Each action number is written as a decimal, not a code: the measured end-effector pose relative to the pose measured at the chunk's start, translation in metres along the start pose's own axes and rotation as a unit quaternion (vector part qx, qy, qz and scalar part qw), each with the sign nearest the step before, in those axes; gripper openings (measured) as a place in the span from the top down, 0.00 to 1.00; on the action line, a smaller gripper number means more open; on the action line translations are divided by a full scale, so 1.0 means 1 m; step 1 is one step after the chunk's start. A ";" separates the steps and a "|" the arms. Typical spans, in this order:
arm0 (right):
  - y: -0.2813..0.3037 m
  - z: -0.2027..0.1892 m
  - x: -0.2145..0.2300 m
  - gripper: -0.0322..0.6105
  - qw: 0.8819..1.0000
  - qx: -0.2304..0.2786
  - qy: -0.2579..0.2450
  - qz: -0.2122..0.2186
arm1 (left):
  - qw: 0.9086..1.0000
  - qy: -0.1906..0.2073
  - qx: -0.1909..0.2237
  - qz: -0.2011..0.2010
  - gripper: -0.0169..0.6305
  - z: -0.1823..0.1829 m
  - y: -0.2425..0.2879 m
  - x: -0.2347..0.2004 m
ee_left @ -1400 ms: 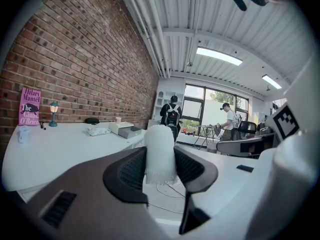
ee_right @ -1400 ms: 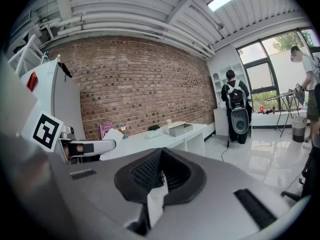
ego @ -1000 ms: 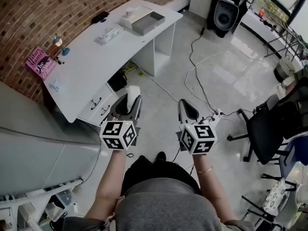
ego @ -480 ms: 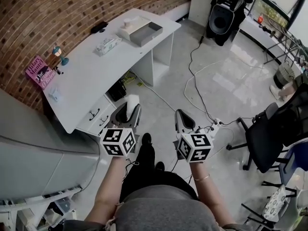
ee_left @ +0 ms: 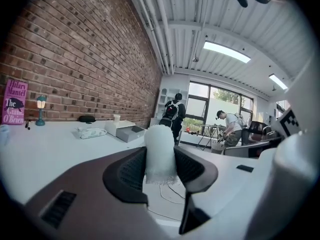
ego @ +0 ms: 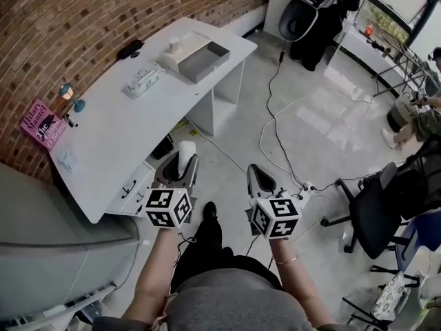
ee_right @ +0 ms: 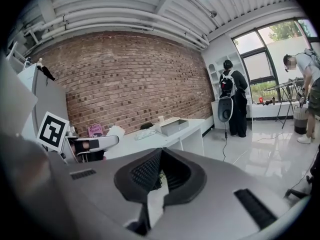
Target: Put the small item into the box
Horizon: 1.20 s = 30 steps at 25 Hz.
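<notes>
White and frayed at its lower edge, the small item (ee_left: 160, 149) stood upright between the jaws of the left gripper (ego: 180, 163). The ribbed pads pressed on it from both sides, and its rounded top rose above the jaw tips. In the head view this gripper sat left of centre in the lower half of the frame, over the pale floor (ego: 310, 116) near the front edge of the white desk (ego: 117, 129). The right gripper (ego: 259, 175) was beside it, right of centre, its jaws closed tip to tip with nothing between them. The grey box (ego: 204, 61) lay open at the far end of the desk, in the upper middle of the frame, well apart from the held item. A pale soft pack (ego: 142, 80) lay on the desk to the left of the box. A pink book (ego: 41, 124) stood against the brick wall (ego: 83, 12) at the frame's left edge. Cables (ego: 272, 126) trailed across the floor, and a black chair (ego: 375, 198) stood at the right.
</notes>
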State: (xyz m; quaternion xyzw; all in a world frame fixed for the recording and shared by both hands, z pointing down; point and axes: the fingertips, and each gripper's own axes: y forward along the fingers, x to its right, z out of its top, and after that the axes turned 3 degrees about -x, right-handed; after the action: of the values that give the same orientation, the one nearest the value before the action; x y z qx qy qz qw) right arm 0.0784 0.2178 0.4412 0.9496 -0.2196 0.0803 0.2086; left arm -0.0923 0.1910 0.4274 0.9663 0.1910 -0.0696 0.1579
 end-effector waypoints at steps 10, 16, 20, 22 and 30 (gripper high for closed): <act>0.102 0.043 0.011 0.94 1.000 -0.007 0.012 -0.021 | 1.000 0.007 -0.012 -0.019 0.71 0.038 0.086 -0.067; 0.137 0.060 0.017 0.94 0.999 -0.007 0.012 -0.038 | 1.000 -0.001 -0.010 -0.030 0.71 0.050 0.118 -0.096; 0.151 0.067 0.019 0.94 0.999 -0.009 0.008 -0.046 | 0.999 -0.007 -0.013 -0.031 0.71 0.053 0.130 -0.109; 0.157 0.071 0.019 0.94 0.999 -0.011 0.004 -0.046 | 0.999 -0.010 -0.014 -0.030 0.71 0.054 0.134 -0.114; 0.188 0.088 0.030 0.94 0.999 -0.011 -0.010 -0.038 | 1.000 -0.017 -0.007 -0.018 0.71 0.063 0.159 -0.131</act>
State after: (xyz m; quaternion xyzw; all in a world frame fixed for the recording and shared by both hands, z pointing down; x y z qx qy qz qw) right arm 0.0260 0.0151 0.4369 0.9555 -0.1865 0.0607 0.2202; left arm -0.1546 -0.0151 0.4375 0.9603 0.2061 -0.0876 0.1662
